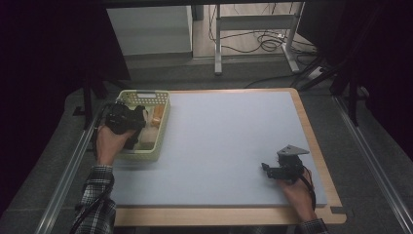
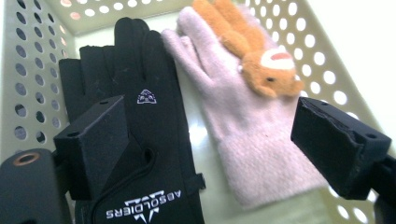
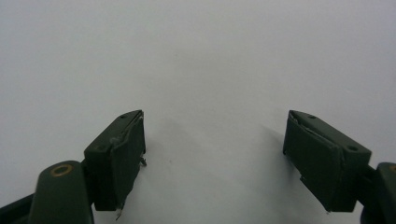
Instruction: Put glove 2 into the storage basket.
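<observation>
A pale green perforated basket (image 1: pixel 162 127) stands at the table's left side. In it lie a black glove (image 2: pixel 135 121) with white lettering, a pink knit glove (image 2: pixel 243 126) and a small orange plush toy (image 2: pixel 254 56). My left gripper (image 2: pixel 210 140) hangs open just above the two gloves, its left jaw over the black glove, nothing held; from above the left gripper (image 1: pixel 127 121) sits over the basket. My right gripper (image 3: pixel 212 149) is open over bare mat, and the high view shows the right gripper (image 1: pixel 285 168) near the table's right front.
A light blue mat (image 1: pixel 219 146) covers the wooden table (image 1: pixel 311 141). The basket's perforated walls (image 2: pixel 28 79) close in around my left gripper. Beyond the table stand a white cabinet (image 1: pixel 148 29) and a metal frame (image 1: pixel 253 29) with cables on the floor.
</observation>
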{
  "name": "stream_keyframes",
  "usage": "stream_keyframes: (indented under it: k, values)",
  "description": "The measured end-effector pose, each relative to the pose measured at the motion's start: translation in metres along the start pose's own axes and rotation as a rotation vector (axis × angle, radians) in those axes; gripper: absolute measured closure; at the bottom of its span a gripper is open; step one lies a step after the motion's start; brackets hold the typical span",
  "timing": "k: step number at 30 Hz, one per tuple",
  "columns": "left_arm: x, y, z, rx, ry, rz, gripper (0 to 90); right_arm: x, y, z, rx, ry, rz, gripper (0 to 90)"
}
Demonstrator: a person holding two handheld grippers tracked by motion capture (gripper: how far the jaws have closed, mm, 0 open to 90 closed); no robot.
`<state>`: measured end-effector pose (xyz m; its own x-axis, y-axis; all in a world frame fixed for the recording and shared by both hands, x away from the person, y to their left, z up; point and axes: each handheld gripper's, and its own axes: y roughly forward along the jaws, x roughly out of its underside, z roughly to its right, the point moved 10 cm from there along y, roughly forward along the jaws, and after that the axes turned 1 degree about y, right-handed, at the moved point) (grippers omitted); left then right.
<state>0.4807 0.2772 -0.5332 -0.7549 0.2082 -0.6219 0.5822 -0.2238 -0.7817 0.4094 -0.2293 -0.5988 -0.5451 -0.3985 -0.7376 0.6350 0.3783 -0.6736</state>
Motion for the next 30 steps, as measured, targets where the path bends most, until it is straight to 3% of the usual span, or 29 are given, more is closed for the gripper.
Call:
stream_keyframes:
  k: [24, 30]
  values:
    - [0.015, -0.032, 0.038, 0.112, 0.089, 0.082, 3.6, 0.000, 0.000, 0.000, 0.004, -0.003, -0.002, 20.3]
    - [0.020, -0.038, 0.047, 0.111, 0.124, 0.098, 1.8, 0.000, 0.000, 0.000, 0.004, -0.001, -0.003, 20.3]
